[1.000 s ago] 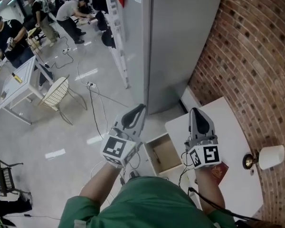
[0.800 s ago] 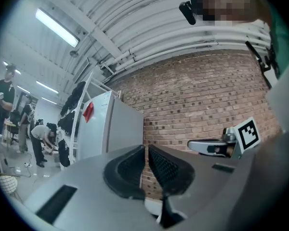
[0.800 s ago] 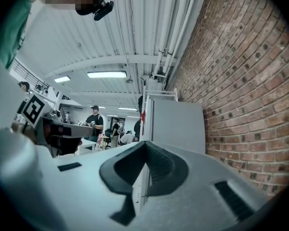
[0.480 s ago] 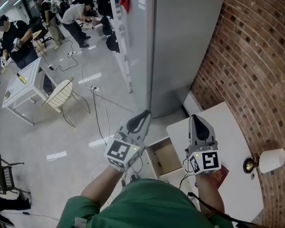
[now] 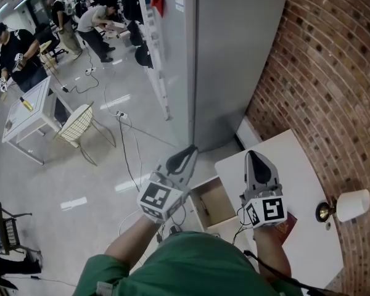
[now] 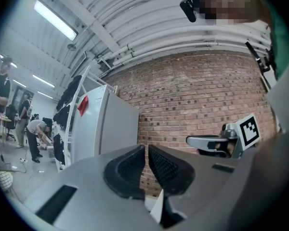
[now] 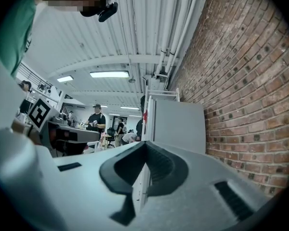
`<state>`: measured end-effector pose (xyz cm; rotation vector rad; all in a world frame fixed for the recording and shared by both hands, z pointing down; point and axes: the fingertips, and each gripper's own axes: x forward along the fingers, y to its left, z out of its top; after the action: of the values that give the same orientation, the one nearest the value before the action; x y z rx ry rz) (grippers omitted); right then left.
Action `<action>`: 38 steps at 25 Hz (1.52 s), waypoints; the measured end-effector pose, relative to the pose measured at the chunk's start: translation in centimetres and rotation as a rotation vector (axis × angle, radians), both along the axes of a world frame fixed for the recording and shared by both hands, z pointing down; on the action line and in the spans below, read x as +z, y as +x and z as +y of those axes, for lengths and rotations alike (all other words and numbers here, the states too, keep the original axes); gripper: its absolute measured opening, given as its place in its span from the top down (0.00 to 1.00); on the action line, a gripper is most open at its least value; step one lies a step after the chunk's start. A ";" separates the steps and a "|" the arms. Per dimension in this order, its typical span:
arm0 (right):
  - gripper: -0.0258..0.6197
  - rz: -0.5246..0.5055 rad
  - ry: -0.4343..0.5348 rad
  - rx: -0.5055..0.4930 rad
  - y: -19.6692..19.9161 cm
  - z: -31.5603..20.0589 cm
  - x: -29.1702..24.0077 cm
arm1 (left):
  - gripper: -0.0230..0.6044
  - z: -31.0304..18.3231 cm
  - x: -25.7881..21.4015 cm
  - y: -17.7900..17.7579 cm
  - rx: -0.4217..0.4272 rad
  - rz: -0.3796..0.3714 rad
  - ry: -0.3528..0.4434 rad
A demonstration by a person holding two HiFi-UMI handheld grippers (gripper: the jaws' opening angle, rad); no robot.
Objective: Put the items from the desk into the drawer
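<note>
Holding both grippers raised, task barely started I judge: left gripper (image 5: 186, 153) and right gripper (image 5: 253, 158) both pinched closed, empty. Drawer (image 5: 214, 203) open below, between them, nothing visible inside. Red booklet (image 5: 288, 224) lies on white desk (image 5: 299, 165) just under my right gripper, lamp (image 5: 350, 205) further right. Brick wall (image 5: 333, 73), grey cabinet (image 5: 234, 54) ahead.

One drawer (image 5: 214, 203), one lamp (image 5: 347, 205) — one red booklet (image 5: 288, 224).

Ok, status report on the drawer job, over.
Both shut, empty: left gripper, right gripper. Drawer open; red booklet lies on desk. Nothing blocking.
</note>
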<state>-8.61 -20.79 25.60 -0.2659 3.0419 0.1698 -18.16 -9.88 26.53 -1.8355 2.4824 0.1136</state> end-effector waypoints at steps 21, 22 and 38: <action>0.96 0.005 -0.019 -0.013 0.1 0.7 0.9 | 0.93 0.9 2.4 0.3 -0.011 0.039 -0.075; 0.96 0.005 -0.019 -0.014 0.2 0.7 0.9 | 0.93 1.0 2.2 0.2 -0.017 0.028 -0.063; 0.96 -0.010 -0.022 -0.037 1.0 0.6 0.3 | 0.93 0.2 1.7 0.9 -0.024 0.004 -0.053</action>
<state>-7.58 -20.16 25.87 -0.2114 3.0382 0.1329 -17.22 -9.66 28.21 -1.8266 2.5328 0.0506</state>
